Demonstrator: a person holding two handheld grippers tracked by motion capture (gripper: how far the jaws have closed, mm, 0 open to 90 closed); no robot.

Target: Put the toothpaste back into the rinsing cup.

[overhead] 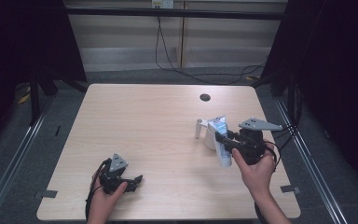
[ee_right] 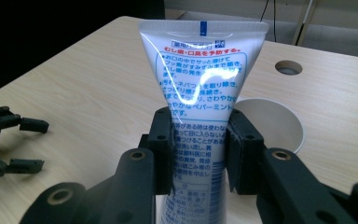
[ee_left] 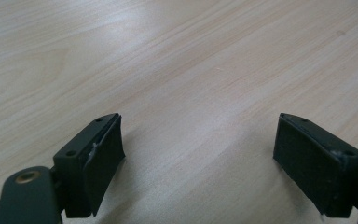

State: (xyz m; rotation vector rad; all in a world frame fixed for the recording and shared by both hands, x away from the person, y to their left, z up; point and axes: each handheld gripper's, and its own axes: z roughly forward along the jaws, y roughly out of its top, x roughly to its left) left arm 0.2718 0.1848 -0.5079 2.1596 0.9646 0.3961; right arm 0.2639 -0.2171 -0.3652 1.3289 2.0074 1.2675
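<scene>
**Right tool clamping tube beside cup; left tool idling apart**

Black jaws of the right tool (ee_right: 199, 154) are sitting nearest the lens in the right gripper view, matte and blocky, with brass-coloured rivets at the linkage. They are pressing from both sides on a toothpaste tube (ee_right: 200, 93): glossy white plastic, flat and fan-shaped at its crimped end, printed in blue and red, catching a bright glare. The crimped end is pointing up and away from the tool; the lower body is running down between the pads.

Just behind the tube, a white paper cup (ee_right: 279, 123) is standing open-mouthed on the tabletop (overhead: 144, 126), which is pale wood-grain laminate with rounded corners and a round cable hole. In the high view the tube (overhead: 222, 140) is lying slanted across the cup's front, raised off the tabletop, with a small white upright piece just left of the cup.

Right hand (overhead: 256, 165) is wrapping the tool body from below, forearm entering from the bottom edge.

Left tool (overhead: 131, 182) is resting low by the near edge, jaws standing wide apart over bare wood, left hand (overhead: 103, 198) gripping it from behind.
</scene>
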